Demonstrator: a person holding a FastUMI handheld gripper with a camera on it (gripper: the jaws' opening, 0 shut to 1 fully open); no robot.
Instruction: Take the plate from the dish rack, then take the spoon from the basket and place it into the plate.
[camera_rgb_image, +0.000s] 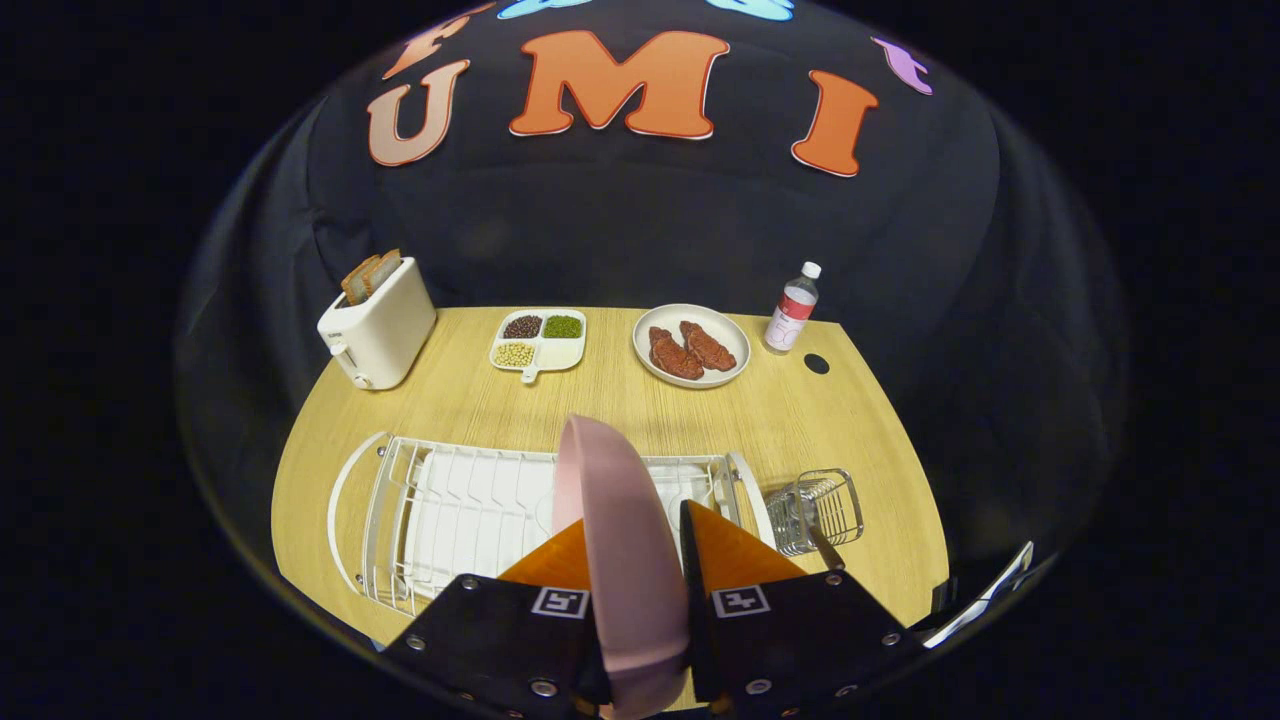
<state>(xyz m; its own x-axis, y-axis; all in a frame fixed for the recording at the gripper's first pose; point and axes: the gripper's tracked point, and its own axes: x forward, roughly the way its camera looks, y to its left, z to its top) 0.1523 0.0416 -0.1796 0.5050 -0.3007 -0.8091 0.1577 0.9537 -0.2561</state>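
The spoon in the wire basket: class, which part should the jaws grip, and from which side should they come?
Grip the spoon's handle, which leans out over the wire basket rim, coming from above: the basket's walls block the sides. The gripper is shut on the pink plate now.

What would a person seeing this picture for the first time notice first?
First the pink plate, held on edge between the jaws of the gripper, above the white dish rack. Next, beyond the rack, a white toaster with bread slices and a plate of two red meat pieces on the wooden table.
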